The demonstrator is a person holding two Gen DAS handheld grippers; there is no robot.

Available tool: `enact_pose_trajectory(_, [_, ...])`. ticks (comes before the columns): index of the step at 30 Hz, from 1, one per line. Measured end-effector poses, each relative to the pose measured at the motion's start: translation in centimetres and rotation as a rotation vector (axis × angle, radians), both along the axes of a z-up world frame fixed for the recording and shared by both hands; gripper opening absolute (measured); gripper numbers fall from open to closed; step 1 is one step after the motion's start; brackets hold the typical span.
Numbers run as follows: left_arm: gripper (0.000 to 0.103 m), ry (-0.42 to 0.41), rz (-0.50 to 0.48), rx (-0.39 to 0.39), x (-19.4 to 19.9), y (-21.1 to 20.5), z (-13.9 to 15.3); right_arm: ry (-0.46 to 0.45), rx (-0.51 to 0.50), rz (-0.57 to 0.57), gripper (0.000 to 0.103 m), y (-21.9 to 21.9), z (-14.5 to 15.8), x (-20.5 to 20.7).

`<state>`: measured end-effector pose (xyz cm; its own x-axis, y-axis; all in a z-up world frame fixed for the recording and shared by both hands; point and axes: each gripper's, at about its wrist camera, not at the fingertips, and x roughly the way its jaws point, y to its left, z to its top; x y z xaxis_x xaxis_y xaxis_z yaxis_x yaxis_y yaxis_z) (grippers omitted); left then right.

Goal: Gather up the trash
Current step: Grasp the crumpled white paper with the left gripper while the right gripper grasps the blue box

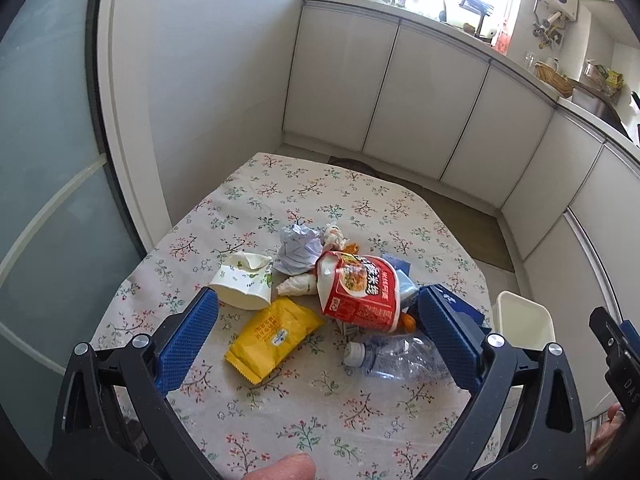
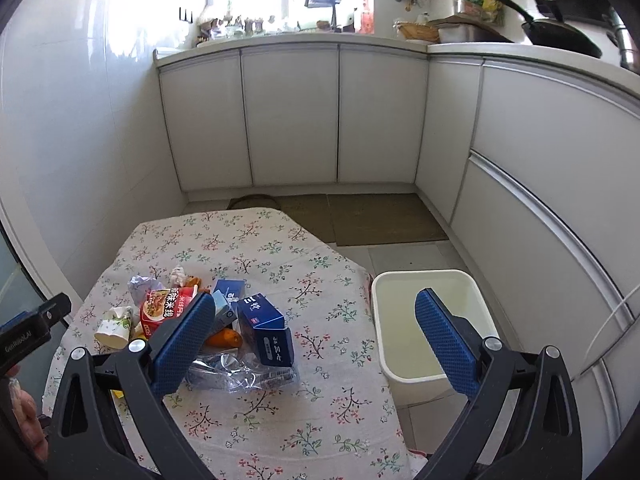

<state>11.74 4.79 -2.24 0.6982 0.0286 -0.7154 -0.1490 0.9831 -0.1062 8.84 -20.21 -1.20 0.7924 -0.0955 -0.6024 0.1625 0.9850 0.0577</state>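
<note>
- The left gripper [image 1: 318, 334] hovers above the floral-clothed table [image 1: 280, 420], its blue fingers spread wide and holding nothing.
- Between those fingers, lower down on the cloth, lie a yellow snack wrapper [image 1: 272, 338], a red noodle packet [image 1: 360, 294] and a crushed clear plastic bottle [image 1: 394, 356].
- A crumpled paper cup [image 1: 244, 280] sits just beside the left finger's tip; a ball of crumpled paper [image 1: 298, 248] lies farther off.
- The right gripper [image 2: 314, 340] is likewise wide apart and empty.
- A dark blue carton [image 2: 264, 328] and an orange carrot piece [image 2: 224, 337] lie just inside its left finger.
- A white bin [image 2: 420, 386] stands on the floor touching the table's right edge, behind the right finger.
</note>
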Motion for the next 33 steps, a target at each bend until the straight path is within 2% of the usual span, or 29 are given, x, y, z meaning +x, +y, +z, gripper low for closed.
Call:
enact_pose_trajectory(3, [0.096, 0.03, 0.024, -0.086, 3.8, 1.9, -0.3, 0.086, 0.019, 0.059, 0.097, 0.1, -1.3, 3.9])
enact_pose_trajectory(6, [0.096, 0.079, 0.042, -0.262, 7.9, 4.3, -1.4, 0.153, 0.039, 0.122, 0.097, 0.3, -2.8, 7.6])
enact_pose_trajectory(8, [0.096, 0.106, 0.024, -0.294, 10.2, 4.8, -2.1, 0.203, 0.055, 0.165, 0.097, 0.4, -4.0, 9.6])
enact_pose_trajectory(12, [0.096, 0.192, -0.021, -0.206, 14.4, 4.7, -4.5, 0.265, 0.156, 0.207, 0.097, -0.2, -6.8, 12.0])
enact_pose_trajectory(15, [0.096, 0.283, -0.061, -0.189, 17.0, 4.7, -7.8, 0.345, 0.263, 0.238, 0.097, -0.5, -8.3, 13.2])
enact_pose_trajectory(18, [0.096, 0.369, -0.036, -0.096, 18.1, 4.5, -10.5, 0.345, 0.274, 0.239, 0.097, -0.7, -8.4, 13.8])
enact_pose_trajectory(24, [0.096, 0.41, -0.037, -0.003, 20.0, 5.1, -13.1, 0.373, 0.312, 0.214, 0.097, -2.2, -9.6, 15.0])
enact_pose_trajectory(26, [0.095, 0.414, -0.043, -0.001, 20.5, 5.0, -14.0, 0.392, 0.331, 0.219, 0.097, -2.7, -10.1, 15.3])
enact_pose_trajectory(30, [0.084, 0.396, -0.057, 0.006, 21.3, 4.9, -14.4, 0.425, 0.374, 0.261, 0.097, -2.7, -11.0, 15.8])
enact_pose_trajectory(32, [0.074, 0.386, -0.065, -0.012, 21.4, 4.7, -14.6, 0.437, 0.373, 0.287, 0.097, -2.4, -11.3, 15.9])
enact_pose_trajectory(33, [0.063, 0.389, -0.077, -0.033, 21.4, 4.8, -14.6, 0.444, 0.372, 0.307, 0.097, -2.1, -11.4, 15.9])
